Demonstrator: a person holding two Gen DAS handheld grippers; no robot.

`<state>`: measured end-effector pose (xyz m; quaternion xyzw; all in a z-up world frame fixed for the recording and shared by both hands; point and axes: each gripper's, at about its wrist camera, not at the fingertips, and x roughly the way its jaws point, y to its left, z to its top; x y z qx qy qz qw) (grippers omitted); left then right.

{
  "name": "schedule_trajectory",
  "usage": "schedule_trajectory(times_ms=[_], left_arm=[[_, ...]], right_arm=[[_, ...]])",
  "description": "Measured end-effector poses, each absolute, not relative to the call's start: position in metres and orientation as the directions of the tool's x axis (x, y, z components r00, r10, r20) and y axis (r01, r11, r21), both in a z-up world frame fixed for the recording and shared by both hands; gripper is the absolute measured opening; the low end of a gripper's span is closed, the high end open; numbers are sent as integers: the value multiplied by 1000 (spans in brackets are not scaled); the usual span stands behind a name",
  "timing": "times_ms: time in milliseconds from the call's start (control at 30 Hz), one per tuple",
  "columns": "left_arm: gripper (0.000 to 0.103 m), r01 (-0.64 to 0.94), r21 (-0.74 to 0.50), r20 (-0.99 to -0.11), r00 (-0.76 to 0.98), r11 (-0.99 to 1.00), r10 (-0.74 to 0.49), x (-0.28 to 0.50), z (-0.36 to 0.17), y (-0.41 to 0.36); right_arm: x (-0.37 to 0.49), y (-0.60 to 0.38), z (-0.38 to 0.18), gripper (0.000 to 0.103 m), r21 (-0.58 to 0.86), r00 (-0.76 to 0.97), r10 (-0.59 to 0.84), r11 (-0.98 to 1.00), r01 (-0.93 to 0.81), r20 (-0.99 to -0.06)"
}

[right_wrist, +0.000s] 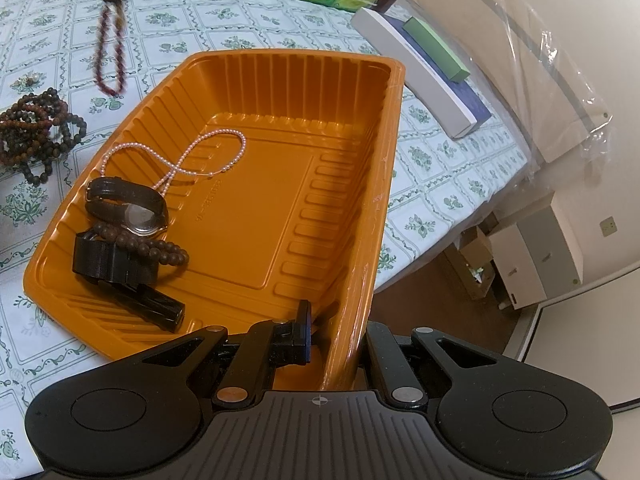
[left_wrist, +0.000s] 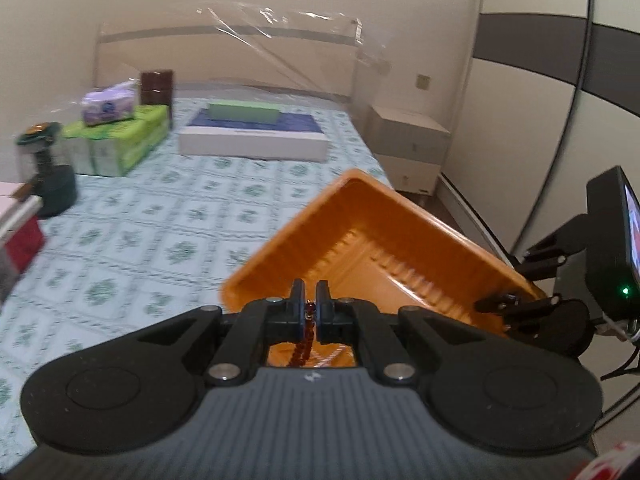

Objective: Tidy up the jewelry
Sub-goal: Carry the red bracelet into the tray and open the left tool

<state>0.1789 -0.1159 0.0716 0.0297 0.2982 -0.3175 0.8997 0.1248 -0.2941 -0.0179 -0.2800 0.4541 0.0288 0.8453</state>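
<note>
My left gripper [left_wrist: 310,308] is shut on a dark red bead necklace [left_wrist: 303,340] that hangs below the fingers; the necklace also shows dangling at the top left of the right wrist view [right_wrist: 109,54]. My right gripper [right_wrist: 332,332] is shut on the near right wall of an orange plastic tray [right_wrist: 280,184], which also shows in the left wrist view [left_wrist: 360,240]. The tray holds a pink pearl necklace [right_wrist: 188,156], a watch [right_wrist: 128,204], a brown bead bracelet [right_wrist: 160,248] and a black strap [right_wrist: 108,260]. A pile of brown bead strands [right_wrist: 36,128] lies on the cloth to the left.
The tray rests on a bed with a green-patterned cloth [left_wrist: 160,220]. At the back are a white flat box [left_wrist: 252,140] with a green box on it, green tissue packs [left_wrist: 120,140] and a dark green jar [left_wrist: 48,168]. The bed edge and a nightstand [left_wrist: 408,140] are on the right.
</note>
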Motion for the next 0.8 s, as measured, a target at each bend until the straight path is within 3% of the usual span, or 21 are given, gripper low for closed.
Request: schedule_trajectory(times_ms=[500, 800], left_arm=[[4, 635, -180, -619, 521, 752, -588, 189, 40, -154], [13, 568, -184, -598, 584, 802, -550, 186, 49, -116]], right_arm=[[126, -295, -19, 6, -438, 584, -197, 846, -305, -787], [124, -295, -19, 6, -439, 586, -197, 846, -304, -786]])
